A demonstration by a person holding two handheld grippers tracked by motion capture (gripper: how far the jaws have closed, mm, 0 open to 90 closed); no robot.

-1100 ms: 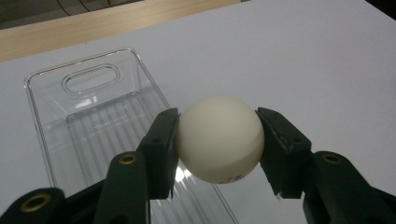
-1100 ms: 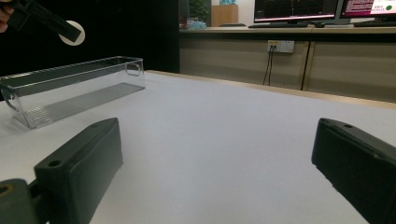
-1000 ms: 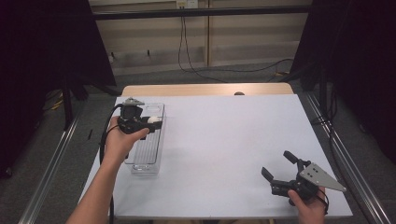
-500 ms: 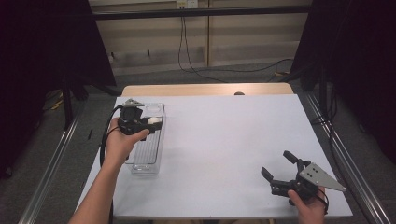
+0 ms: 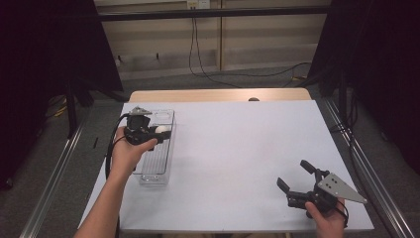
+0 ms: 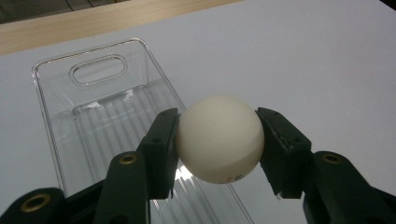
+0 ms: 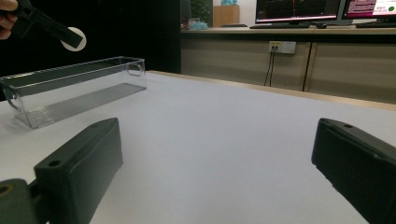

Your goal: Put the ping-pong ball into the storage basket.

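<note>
Left gripper (image 5: 157, 133) raised on an outstretched forearm, fingers (image 6: 161, 144) clamped on both sides of a white ball (image 6: 219, 139), right gripper (image 5: 293, 177) held low near the person, fingers (image 7: 79, 163) spread wide apart, nothing between them

Smooth matt cream ball (image 6: 219, 139), clear glossy plastic tray (image 6: 56, 88) with ribbed floor, matt black plastic fingers (image 6: 161, 144), matt white counter (image 5: 237, 144) with pale wood edge, grey metal plate (image 5: 341, 187)

Claw (image 6: 219, 144) grips white ball (image 6: 219, 139), seemingly above clear tray (image 6: 60, 77).
</note>
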